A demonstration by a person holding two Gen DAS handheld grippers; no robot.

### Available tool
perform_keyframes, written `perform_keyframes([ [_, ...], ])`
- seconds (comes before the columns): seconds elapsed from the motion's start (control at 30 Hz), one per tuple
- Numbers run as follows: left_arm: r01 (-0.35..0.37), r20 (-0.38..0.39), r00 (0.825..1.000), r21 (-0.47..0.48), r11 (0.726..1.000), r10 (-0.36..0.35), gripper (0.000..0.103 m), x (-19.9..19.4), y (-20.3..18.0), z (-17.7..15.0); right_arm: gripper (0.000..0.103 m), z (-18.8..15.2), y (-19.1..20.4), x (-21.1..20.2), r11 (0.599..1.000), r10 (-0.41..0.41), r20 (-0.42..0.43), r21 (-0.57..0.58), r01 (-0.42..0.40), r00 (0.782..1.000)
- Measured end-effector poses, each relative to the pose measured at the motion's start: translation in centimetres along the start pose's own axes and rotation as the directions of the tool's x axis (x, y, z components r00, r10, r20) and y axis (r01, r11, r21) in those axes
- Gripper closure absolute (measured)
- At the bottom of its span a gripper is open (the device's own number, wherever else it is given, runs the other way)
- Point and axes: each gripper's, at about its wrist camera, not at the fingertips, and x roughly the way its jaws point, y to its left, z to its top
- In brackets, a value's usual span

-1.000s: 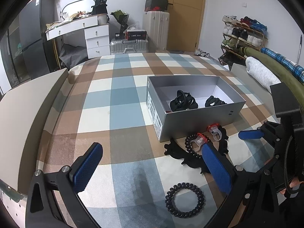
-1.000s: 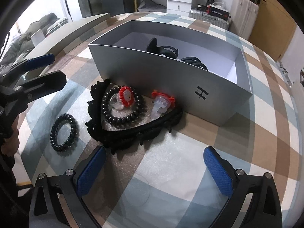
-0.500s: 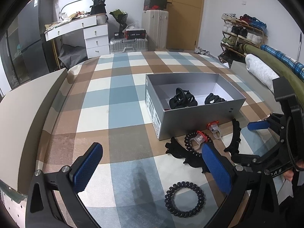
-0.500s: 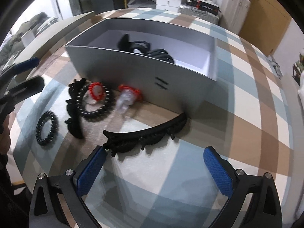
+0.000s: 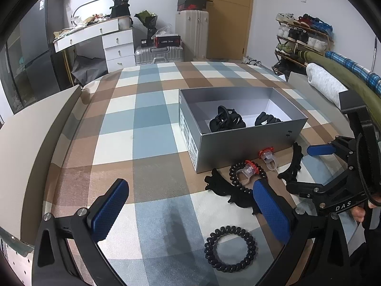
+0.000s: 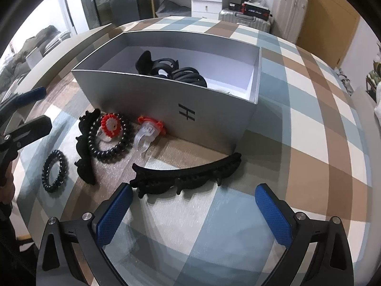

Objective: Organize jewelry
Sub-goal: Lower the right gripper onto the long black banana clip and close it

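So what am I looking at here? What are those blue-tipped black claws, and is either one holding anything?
No robot: a person holds one two-finger claw in each hand, each with a camera looking along its fingers. One picture comes from the left gripper, the other from the right gripper. Both are open and empty. On the checked cloth stands a grey box with black hair clips already inside. In front of it lie a long black clip, a second black clip, two coiled black hair ties and two red-topped clear plastic rings. The right gripper points at the long clip.
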Motion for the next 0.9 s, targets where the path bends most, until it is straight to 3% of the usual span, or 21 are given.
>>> perform_keyframes([
  [0.7,0.002,-0.012,1.0,0.007,1.0,-0.002,0.001,0.2,-0.33,-0.21,0.001,0.31,-0.33,0.26,0.995,-0.057,0.051,0.083,0.053,0.997],
  [0.77,0.002,-0.013,1.0,0.006,1.0,-0.002,0.001,0.22,-0.36,-0.25,0.005,0.24,-0.29,0.12,0.995,-0.053,0.059,0.082,0.048,0.997],
  [0.9,0.004,-0.014,1.0,0.007,1.0,-0.004,0.001,0.27,-0.42,-0.29,0.026,0.13,0.01,-0.45,0.997,-0.045,0.075,0.064,0.04,0.996],
])
